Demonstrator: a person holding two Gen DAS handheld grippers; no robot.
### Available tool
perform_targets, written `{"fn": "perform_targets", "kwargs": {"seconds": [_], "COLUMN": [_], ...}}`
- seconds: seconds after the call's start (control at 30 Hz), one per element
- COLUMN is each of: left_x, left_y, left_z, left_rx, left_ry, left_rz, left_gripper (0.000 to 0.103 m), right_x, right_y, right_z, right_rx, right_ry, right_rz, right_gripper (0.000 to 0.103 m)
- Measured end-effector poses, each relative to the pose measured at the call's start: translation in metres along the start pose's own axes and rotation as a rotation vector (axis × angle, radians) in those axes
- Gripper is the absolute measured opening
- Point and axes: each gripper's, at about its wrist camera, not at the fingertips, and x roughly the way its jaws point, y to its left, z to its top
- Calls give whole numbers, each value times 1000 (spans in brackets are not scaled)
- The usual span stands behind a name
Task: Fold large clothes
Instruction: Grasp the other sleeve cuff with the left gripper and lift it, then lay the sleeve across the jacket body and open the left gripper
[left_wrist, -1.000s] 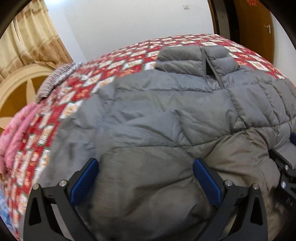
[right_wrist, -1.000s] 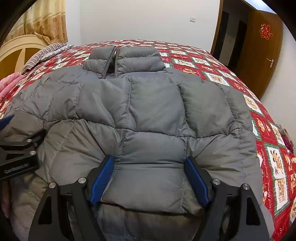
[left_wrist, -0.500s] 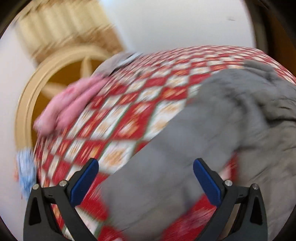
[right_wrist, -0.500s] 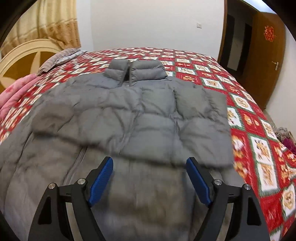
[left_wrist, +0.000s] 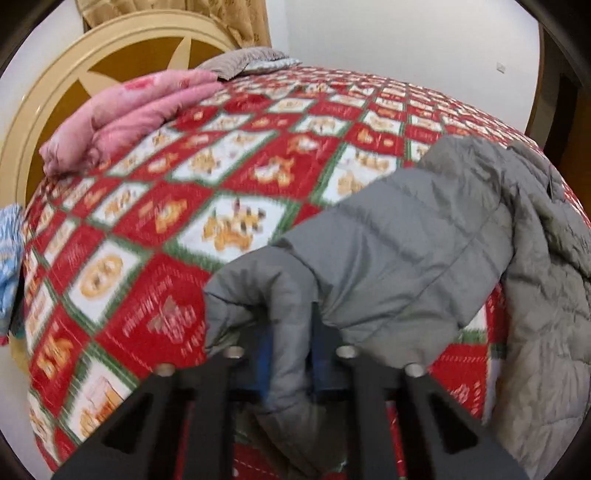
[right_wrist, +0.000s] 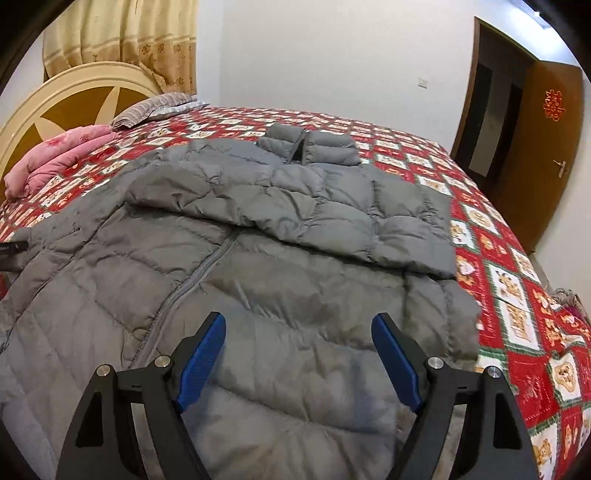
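Note:
A grey puffer jacket (right_wrist: 280, 258) lies front up on the bed, collar at the far end, with one sleeve folded across its chest. In the left wrist view the other sleeve (left_wrist: 399, 258) stretches out over the quilt, and my left gripper (left_wrist: 290, 365) is shut on its cuff end. My right gripper (right_wrist: 299, 365) is open and empty, hovering above the jacket's lower front near the zip. The left gripper's tip (right_wrist: 13, 249) shows at the far left edge of the right wrist view.
A red patterned quilt (right_wrist: 498, 240) covers the bed. A folded pink blanket (left_wrist: 136, 110) and a striped pillow (right_wrist: 155, 107) lie by the round headboard (right_wrist: 74, 96). A brown door (right_wrist: 546, 147) stands at the right. Blue cloth (left_wrist: 9, 258) hangs at the left.
My left gripper swung left off the jacket body and shut on the sleeve's cuff. My right gripper drew back from the jacket, and the folded sleeve now lies across the chest.

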Motion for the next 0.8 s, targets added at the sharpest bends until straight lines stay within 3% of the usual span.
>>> {"fn": "perform_targets", "kwargs": {"seconds": [0.13,0.27,0.37,0.5,0.77,0.8], "left_x": [-46,-91,-118,-139,-140,-138], "left_y": [-8,-38,-81,-159,-286,-302], "left_z": [41,84,98,101,79,74], "left_rx": [56,112,190,298,436,455], "left_ry": [-179,-312,-379,-426,-413,-403], "left_rz": [112,116,74,-37,-232,-233], "left_gripper": [12,12,12,12,12,19], "right_x": [-9,-14,-13,-14,-12,-10], "right_y": [-22,-45,-53,-59,-88,-91], "right_z": [0,2,2,-4,-22,-25], "right_rx": [56,136,159,169,236,247], "right_ry": [-27,-35,-30,-23,-2,6], "right_rz": [-50,-57,-59,-57,-71,-72], "right_gripper": [81,81,81,81,81,81]}}
